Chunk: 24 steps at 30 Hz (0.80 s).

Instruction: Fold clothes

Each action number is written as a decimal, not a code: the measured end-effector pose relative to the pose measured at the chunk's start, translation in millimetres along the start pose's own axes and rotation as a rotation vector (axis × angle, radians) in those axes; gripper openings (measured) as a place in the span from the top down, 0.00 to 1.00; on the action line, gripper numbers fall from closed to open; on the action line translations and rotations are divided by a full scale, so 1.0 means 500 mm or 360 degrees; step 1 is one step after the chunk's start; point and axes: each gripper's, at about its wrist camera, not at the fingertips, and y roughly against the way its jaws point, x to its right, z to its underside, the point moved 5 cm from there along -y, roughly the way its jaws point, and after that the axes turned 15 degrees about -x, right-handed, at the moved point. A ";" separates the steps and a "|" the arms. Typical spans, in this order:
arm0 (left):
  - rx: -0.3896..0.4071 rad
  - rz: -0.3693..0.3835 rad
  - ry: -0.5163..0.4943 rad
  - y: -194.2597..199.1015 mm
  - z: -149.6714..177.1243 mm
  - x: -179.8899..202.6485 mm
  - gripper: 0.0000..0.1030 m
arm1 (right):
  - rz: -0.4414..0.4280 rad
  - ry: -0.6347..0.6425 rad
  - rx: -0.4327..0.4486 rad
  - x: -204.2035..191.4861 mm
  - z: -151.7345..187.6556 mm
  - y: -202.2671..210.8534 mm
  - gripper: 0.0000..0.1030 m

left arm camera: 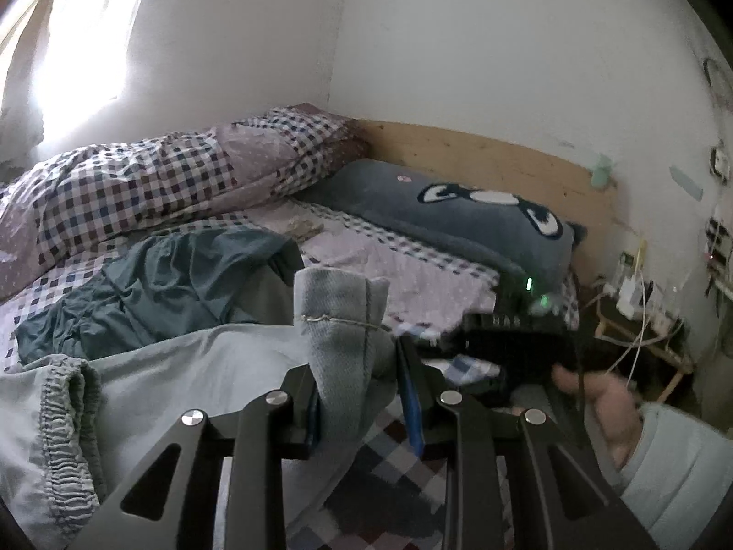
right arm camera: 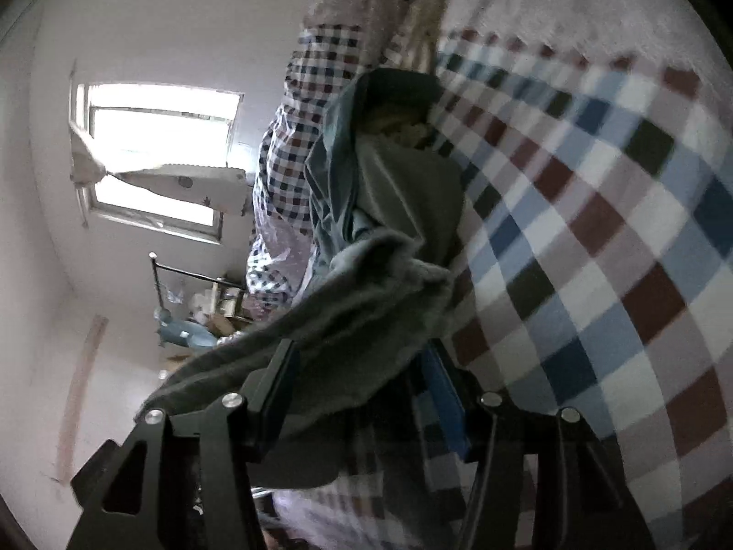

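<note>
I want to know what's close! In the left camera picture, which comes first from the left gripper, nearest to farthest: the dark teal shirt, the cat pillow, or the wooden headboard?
From the left gripper, which holds pale green cloth:
1. Dark teal shirt, just past it on the left, on the bed.
2. Cat pillow, farther back on the right.
3. Wooden headboard, behind the pillow, against the wall.

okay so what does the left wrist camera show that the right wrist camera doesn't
Only the left wrist view shows the grey cat-face pillow, the pale wooden headboard and the left gripper pinching a stitched corner of the light grey-green garment. Only the right wrist view shows the bright window and the right gripper with that cloth between its jaws. Both show the dark teal garment and the checked bedsheet.
</note>
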 end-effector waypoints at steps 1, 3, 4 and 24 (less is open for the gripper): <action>-0.0007 -0.0005 -0.0001 -0.003 -0.007 0.004 0.72 | -0.0058 -0.0060 -0.0017 0.013 0.001 -0.002 0.42; -0.0029 -0.0026 -0.0011 -0.013 -0.021 0.012 0.72 | -0.0199 -0.0204 -0.0046 0.037 0.008 -0.013 0.42; -0.0041 -0.0036 -0.0016 -0.018 -0.028 0.016 0.72 | -0.0273 -0.0264 -0.0057 0.045 0.012 -0.019 0.42; -0.0235 -0.0184 -0.0249 -0.063 0.057 0.091 0.75 | -0.1009 -0.0767 0.0346 0.076 0.006 -0.061 0.40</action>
